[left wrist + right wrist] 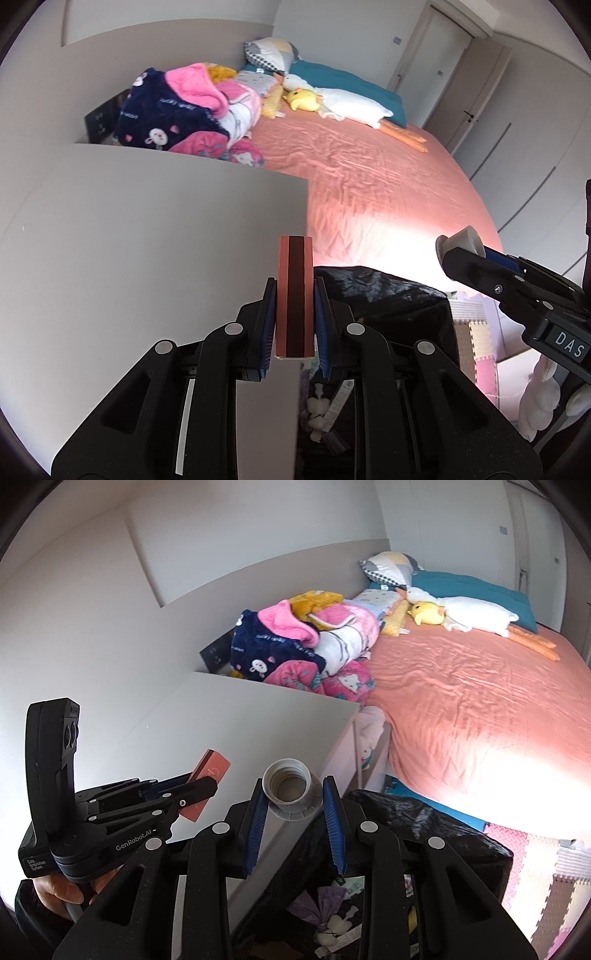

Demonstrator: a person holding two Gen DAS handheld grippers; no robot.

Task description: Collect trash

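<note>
Left wrist view: left gripper (294, 314) is clamped tight on a pink box (294, 295), held upright over the white table's (147, 229) corner.
Right wrist view shows the trash bag's (424, 834) open mouth below; right gripper (293, 805) pinches a grey bottle neck (290, 788) between its pads, table edge just left.

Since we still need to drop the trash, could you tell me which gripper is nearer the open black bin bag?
Right, narrowly. The right gripper, holding the grey bottle neck, sits directly above the black bin bag; the left gripper, holding the pink box, hangs at its table-side edge.
</note>
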